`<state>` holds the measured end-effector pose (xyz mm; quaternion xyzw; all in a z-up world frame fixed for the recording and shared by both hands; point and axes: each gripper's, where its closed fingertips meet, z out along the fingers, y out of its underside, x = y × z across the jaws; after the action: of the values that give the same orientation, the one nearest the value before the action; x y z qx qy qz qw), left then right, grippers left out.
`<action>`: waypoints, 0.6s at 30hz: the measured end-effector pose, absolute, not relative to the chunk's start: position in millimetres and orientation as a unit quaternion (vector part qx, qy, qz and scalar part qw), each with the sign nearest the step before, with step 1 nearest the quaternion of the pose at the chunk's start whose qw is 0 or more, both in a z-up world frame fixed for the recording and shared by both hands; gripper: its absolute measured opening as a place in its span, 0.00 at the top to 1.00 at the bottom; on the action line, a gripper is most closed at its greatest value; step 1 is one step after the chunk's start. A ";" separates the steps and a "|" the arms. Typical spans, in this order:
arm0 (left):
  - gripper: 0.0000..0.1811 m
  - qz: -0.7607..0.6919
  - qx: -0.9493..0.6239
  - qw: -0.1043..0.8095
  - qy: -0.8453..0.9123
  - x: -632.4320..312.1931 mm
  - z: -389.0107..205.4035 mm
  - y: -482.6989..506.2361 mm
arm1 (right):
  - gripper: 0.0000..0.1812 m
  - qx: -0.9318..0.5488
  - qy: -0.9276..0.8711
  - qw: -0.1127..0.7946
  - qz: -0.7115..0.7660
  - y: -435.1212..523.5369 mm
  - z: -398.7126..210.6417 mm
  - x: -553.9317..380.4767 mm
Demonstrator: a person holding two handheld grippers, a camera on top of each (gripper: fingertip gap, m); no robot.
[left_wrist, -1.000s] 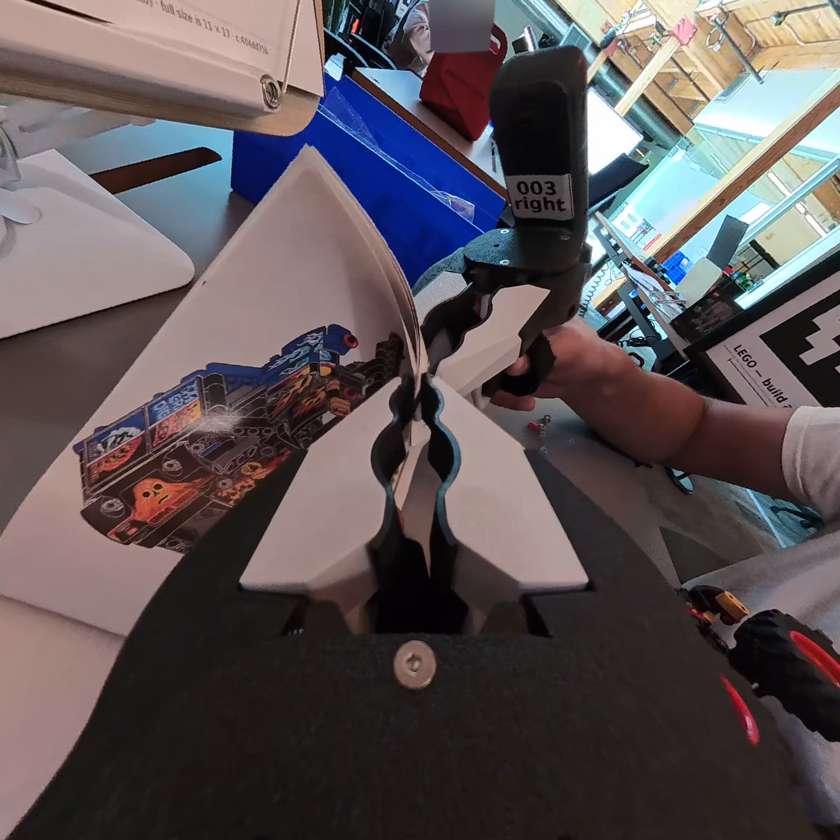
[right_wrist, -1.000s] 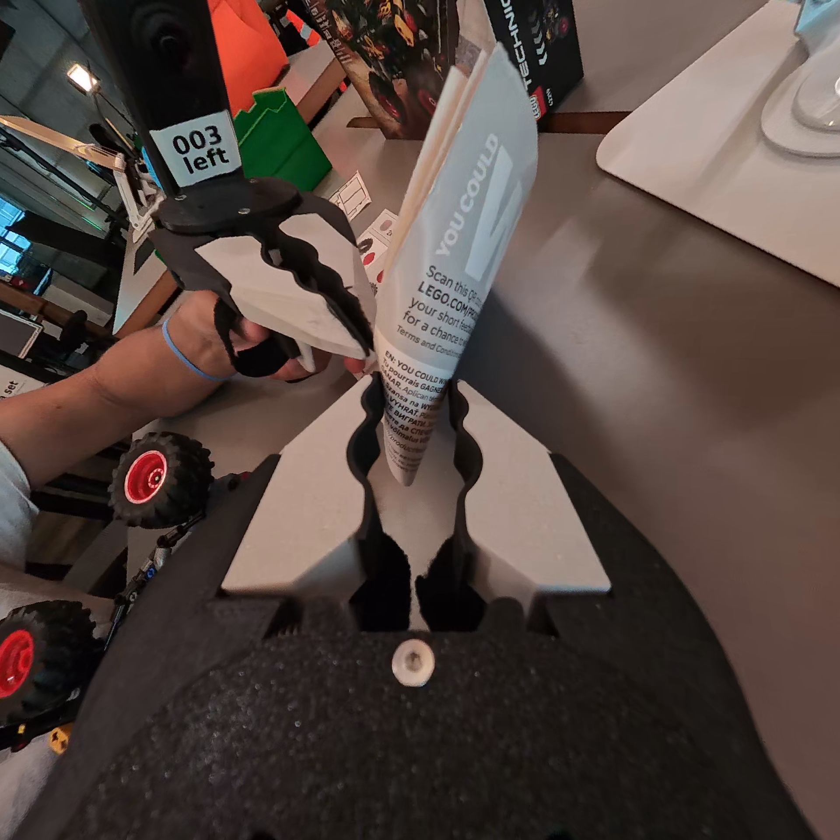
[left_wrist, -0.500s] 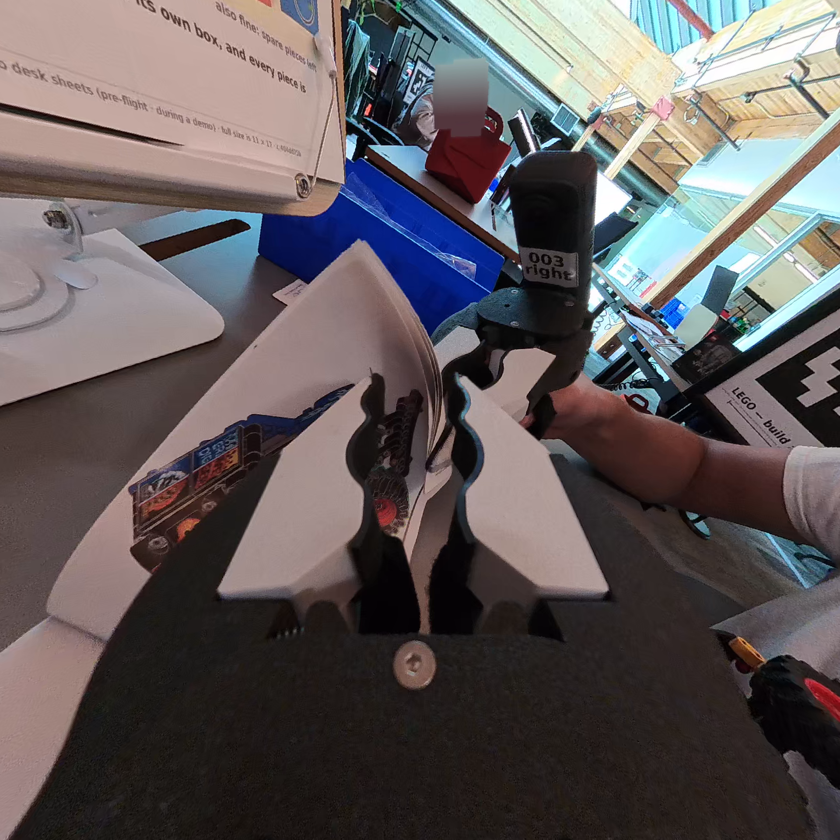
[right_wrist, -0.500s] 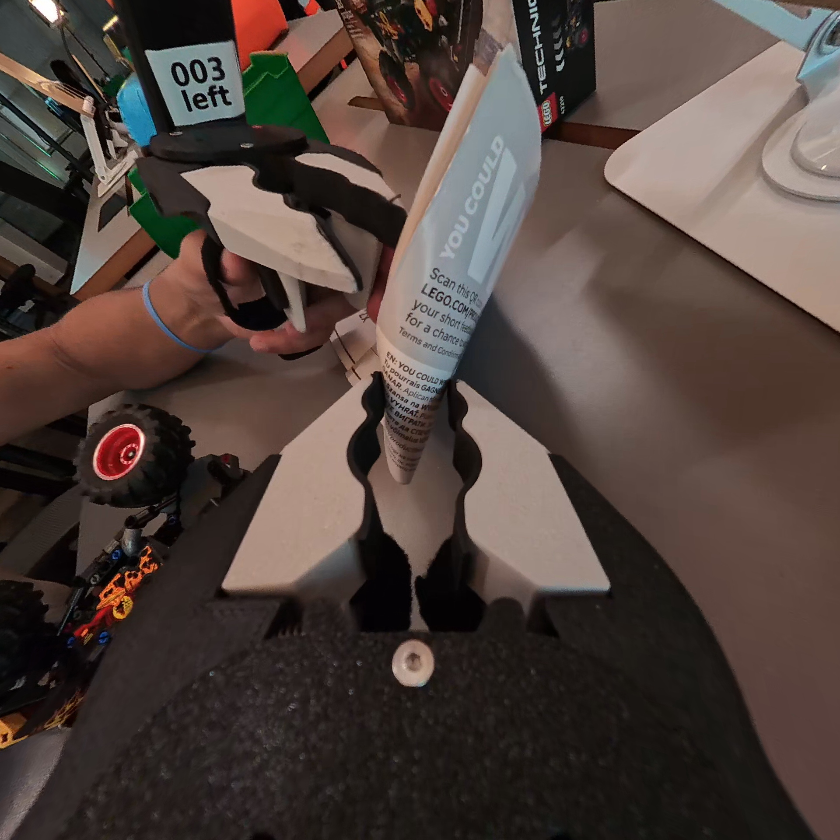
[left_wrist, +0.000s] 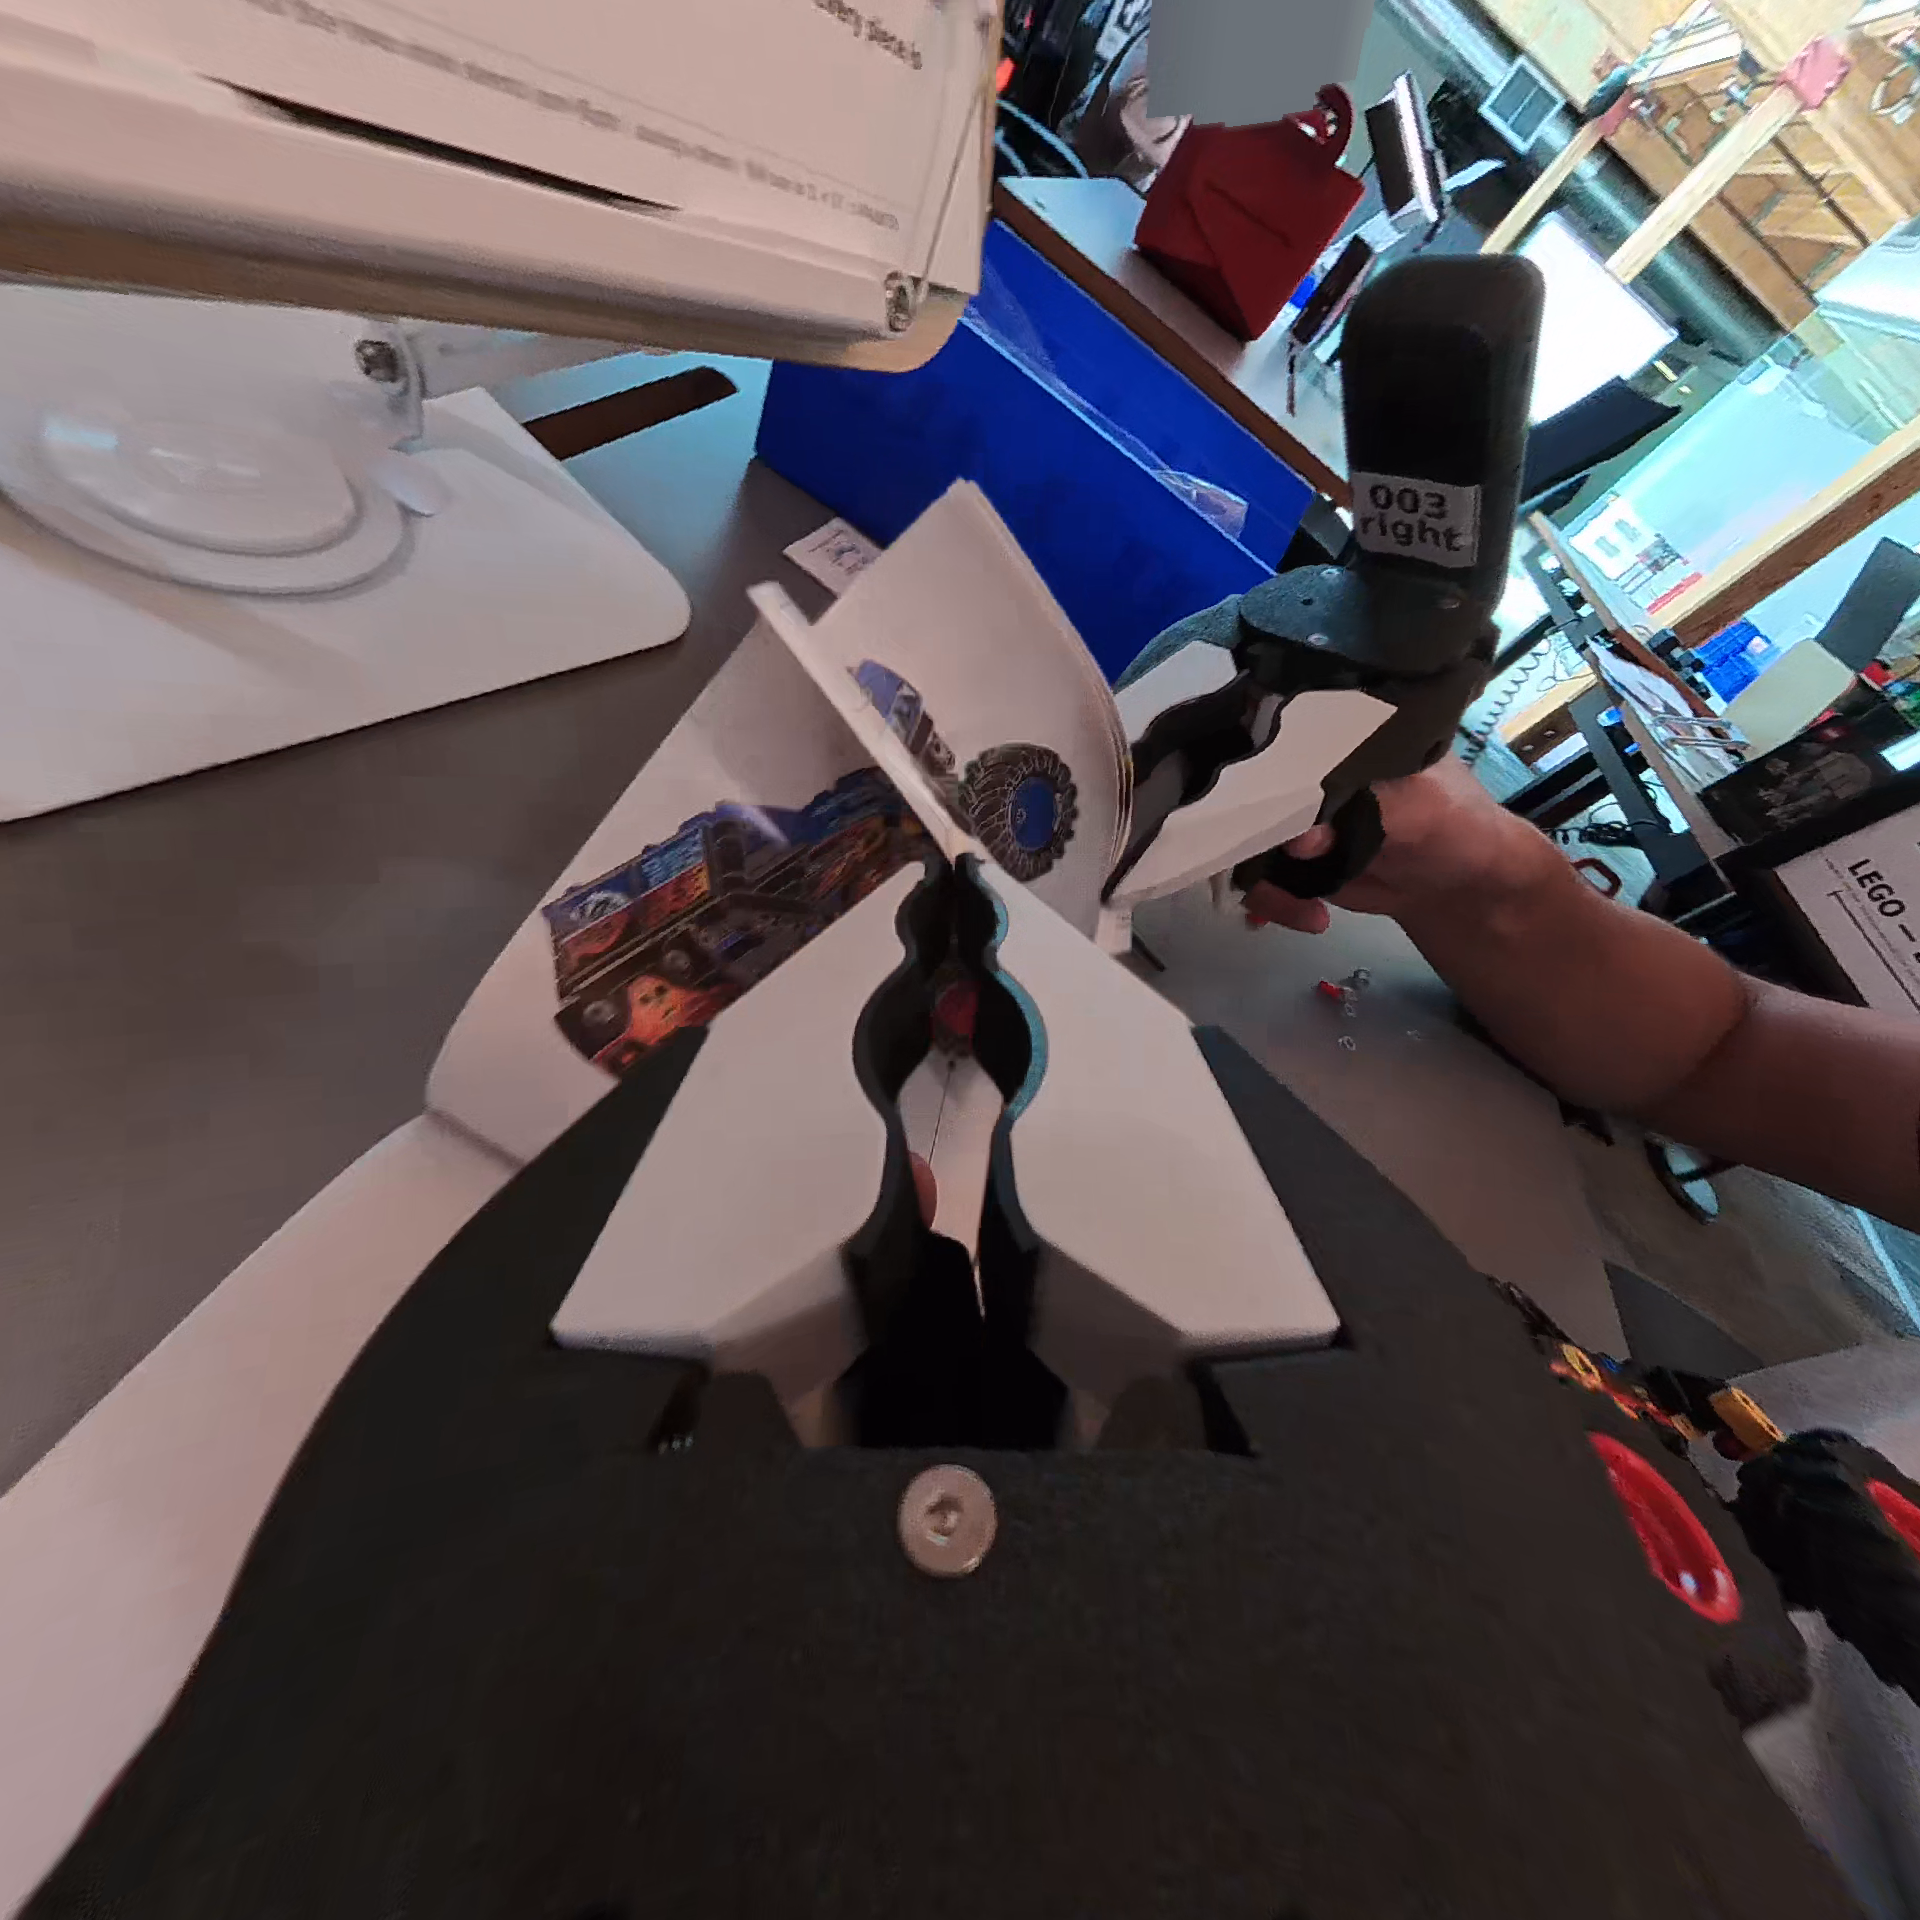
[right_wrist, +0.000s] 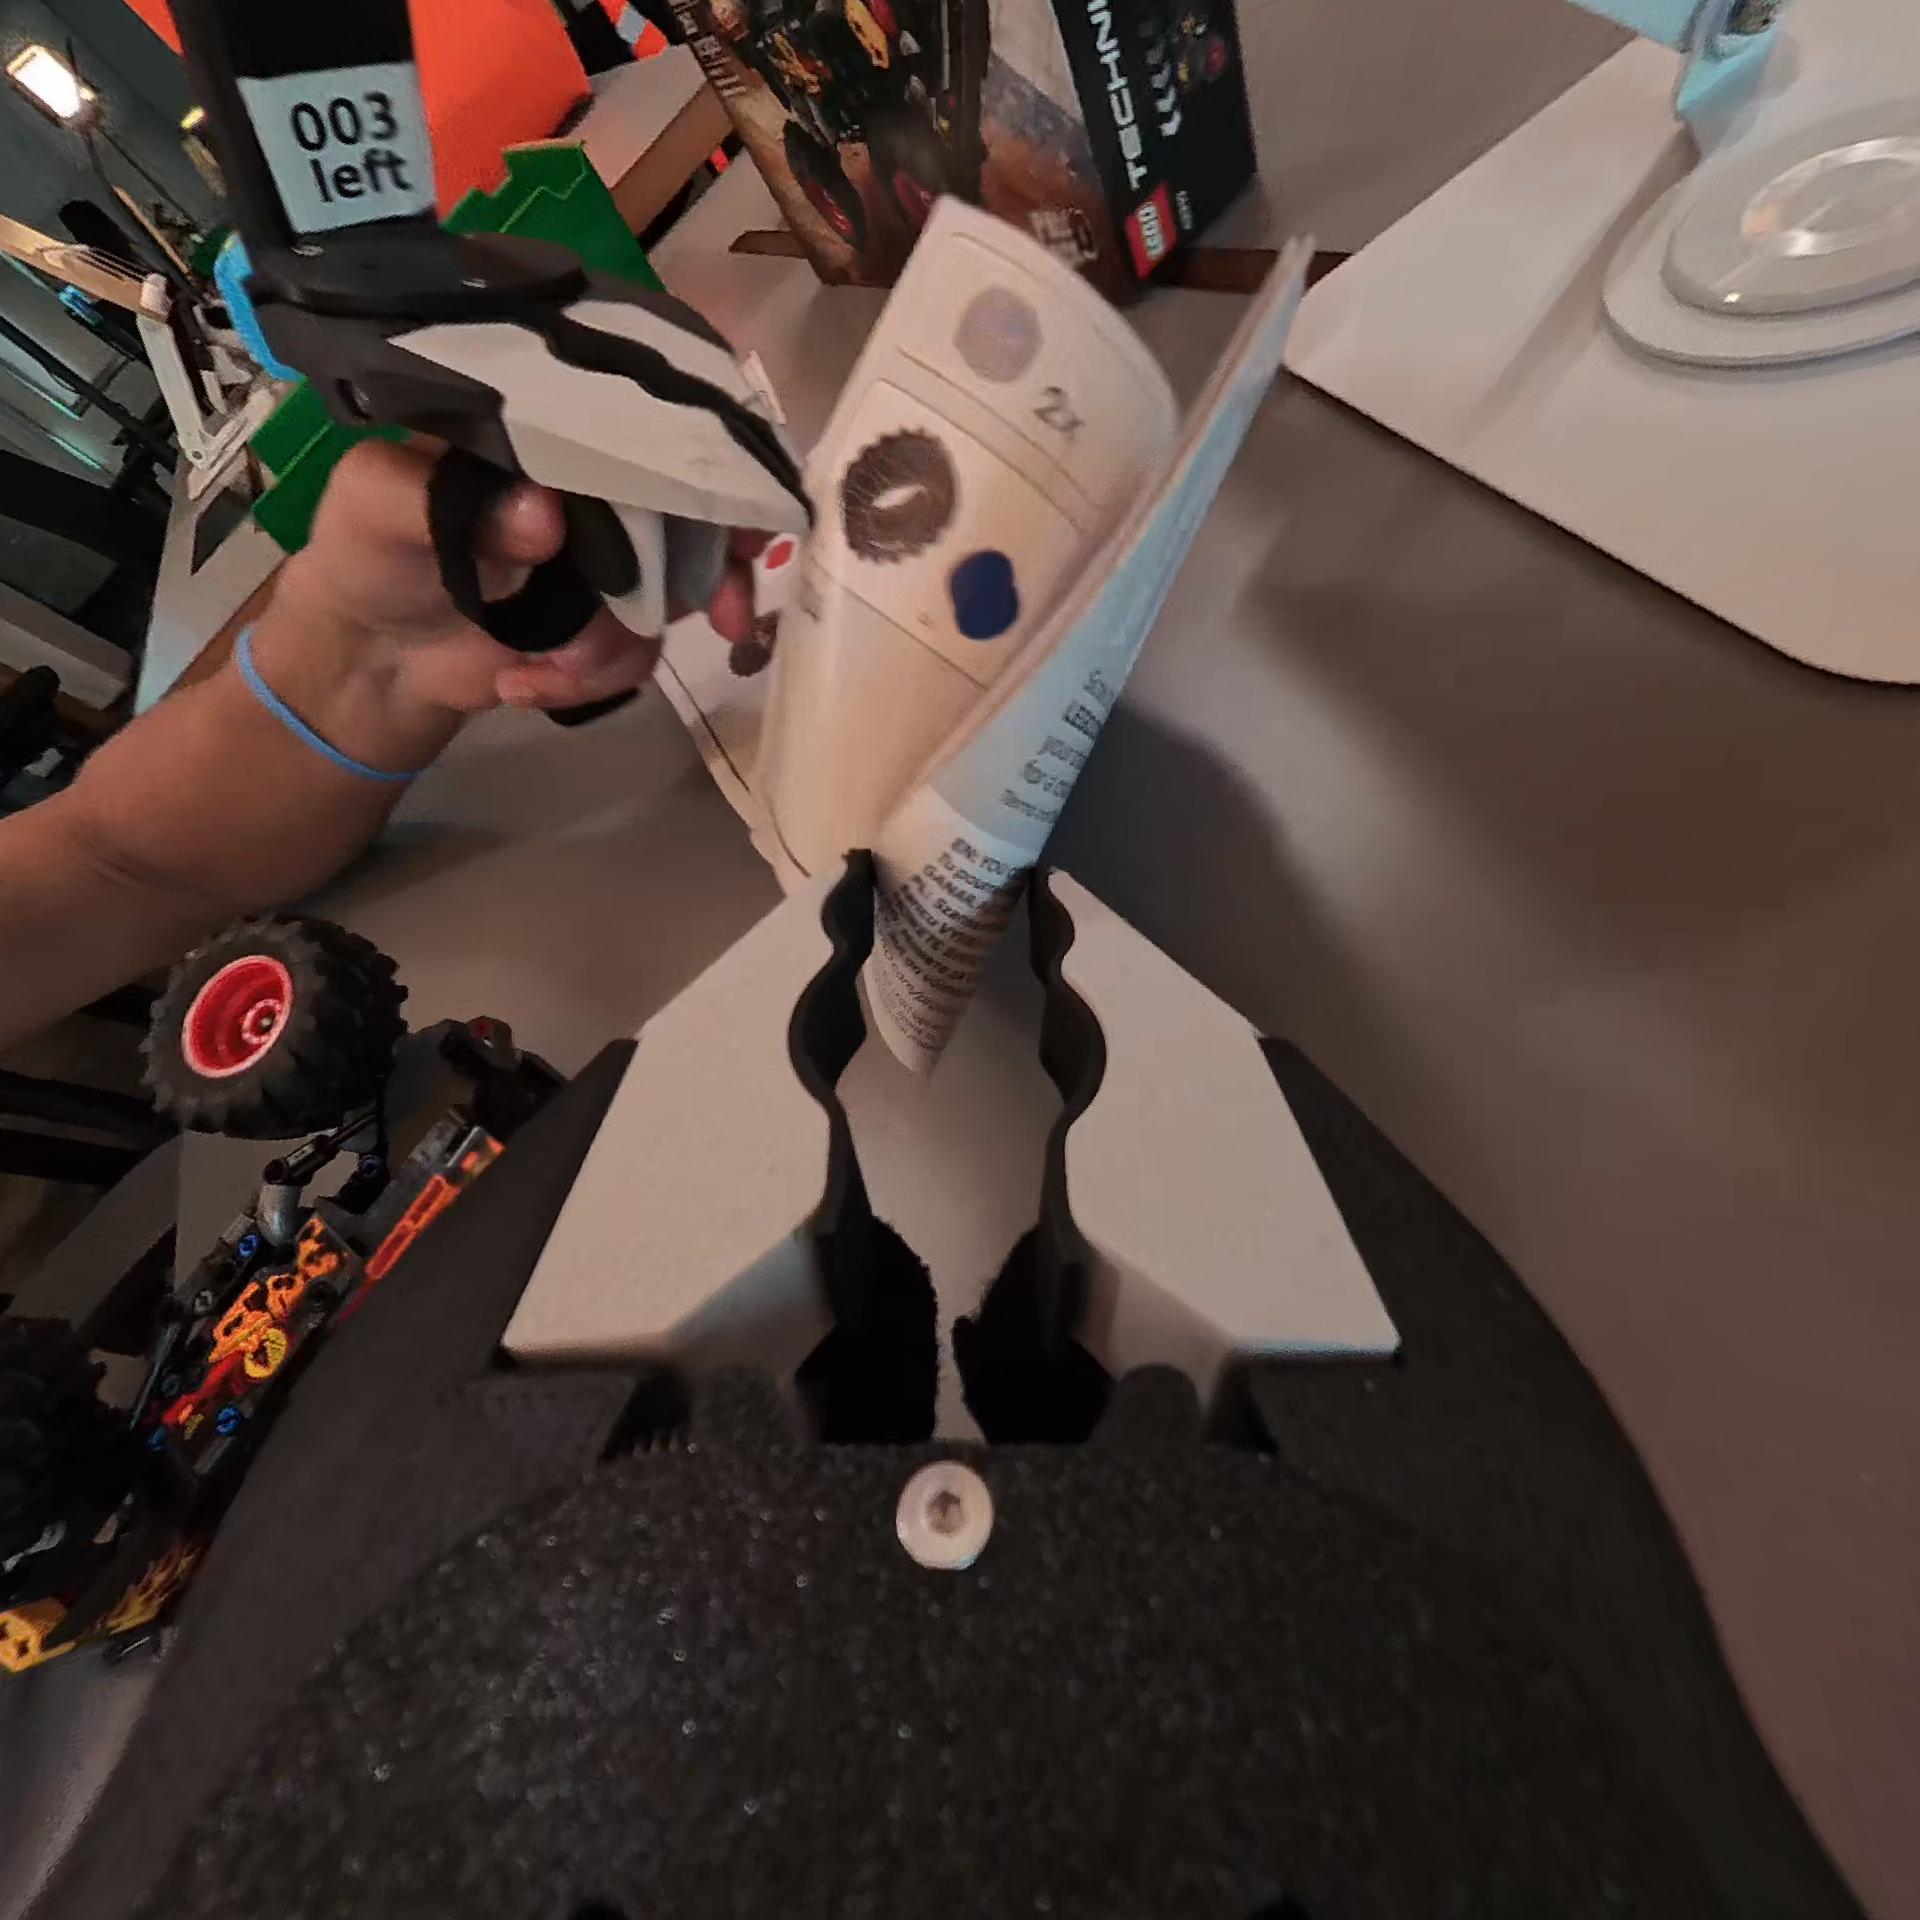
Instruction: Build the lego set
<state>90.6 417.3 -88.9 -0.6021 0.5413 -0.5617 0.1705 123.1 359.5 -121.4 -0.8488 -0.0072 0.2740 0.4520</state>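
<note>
The instruction booklet (left_wrist: 997,717) is held up off the grey table, fanned open to a page with a tyre drawing. My left gripper (left_wrist: 956,894) is shut on the edge of one page, pulled apart from the rest. It also shows in the right wrist view (right_wrist: 795,504) with its tips on that page. My right gripper (right_wrist: 945,878) is shut on the lower corner of the booklet (right_wrist: 935,966), with the back cover outward. It shows in the left wrist view (left_wrist: 1127,831) at the booklet's far edge. The partly built truck (right_wrist: 270,1320) with red-hubbed wheels lies lower left.
A white stand base (left_wrist: 260,582) sits left on the table, also in the right wrist view (right_wrist: 1714,364). The set's box (right_wrist: 987,104) stands behind. A blue bin (left_wrist: 1039,468) is beyond the booklet. Small loose pieces (left_wrist: 1345,997) lie near the right hand. A truck wheel (left_wrist: 1662,1558) shows lower right. Across from one pair of fingers to the other is roughly 8 cm. The partly built truck (right_wrist: 270,1320) is about 20 cm from both grippers' fingertips.
My left gripper opened around the page edges, then closed on one page and drew it away from the stack. The booklet has fanned open. The right gripper kept its hold.
</note>
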 end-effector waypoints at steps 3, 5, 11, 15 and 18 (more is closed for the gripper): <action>1.00 -0.508 -0.638 0.176 0.551 52.3 -98.4 446.2 | 0.84 -0.862 0.003 0.455 0.223 353.1 -125.0 143.1; 1.00 -0.460 -0.668 0.172 0.559 19.3 -110.8 465.0 | 0.86 -0.874 0.008 0.455 0.170 348.7 -127.4 159.7; 0.96 -0.271 -0.742 0.247 0.562 -61.1 -140.2 525.2 | 0.83 -0.874 -0.029 0.482 0.060 343.4 -99.7 163.9; 0.93 -0.149 -0.679 0.435 0.572 -70.7 -86.3 545.4 | 0.88 -0.869 -0.144 0.471 0.058 356.1 -98.1 102.6; 0.95 -0.154 -0.616 0.441 0.634 -40.7 -87.3 501.9 | 0.92 -0.876 -0.211 0.430 0.054 380.4 -121.3 65.6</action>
<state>-40.7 501.9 -87.3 -0.6163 0.6343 -0.1543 0.4405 65.6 380.4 -121.3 -0.8760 -0.2114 0.0539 0.4301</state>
